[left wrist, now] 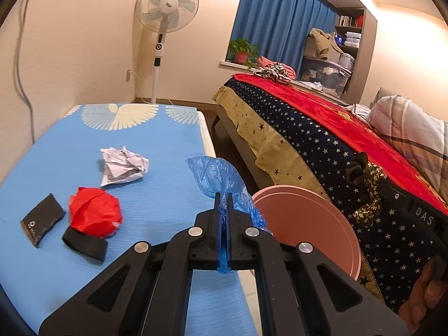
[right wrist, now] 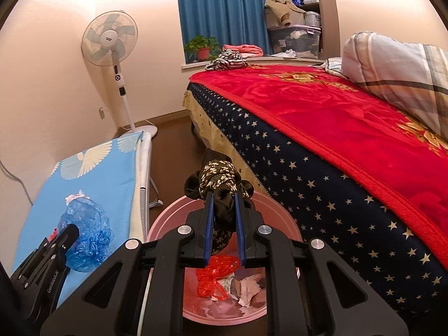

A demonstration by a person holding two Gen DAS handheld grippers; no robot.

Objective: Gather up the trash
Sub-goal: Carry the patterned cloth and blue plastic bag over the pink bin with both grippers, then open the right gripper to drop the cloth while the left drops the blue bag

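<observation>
My left gripper (left wrist: 223,196) is shut on a crumpled blue plastic bag (left wrist: 215,176), held over the right edge of the blue-topped table (left wrist: 156,145). From the right wrist view the same blue plastic bag (right wrist: 86,235) bulges at the left gripper's tip. My right gripper (right wrist: 224,196) is shut on a dark floral cloth bundle (right wrist: 218,179), held above the pink bin (right wrist: 173,215). In the left wrist view the floral bundle (left wrist: 369,182) hangs over the pink bin (left wrist: 308,218). Red plastic (right wrist: 215,274) and crumpled paper lie inside the bin.
On the table lie crumpled white paper (left wrist: 123,165), a red plastic wad (left wrist: 95,212) on a black strip (left wrist: 85,245), and a black piece (left wrist: 42,218). A bed (right wrist: 336,128) with a red blanket stands at right. A standing fan (left wrist: 165,8) is by the wall.
</observation>
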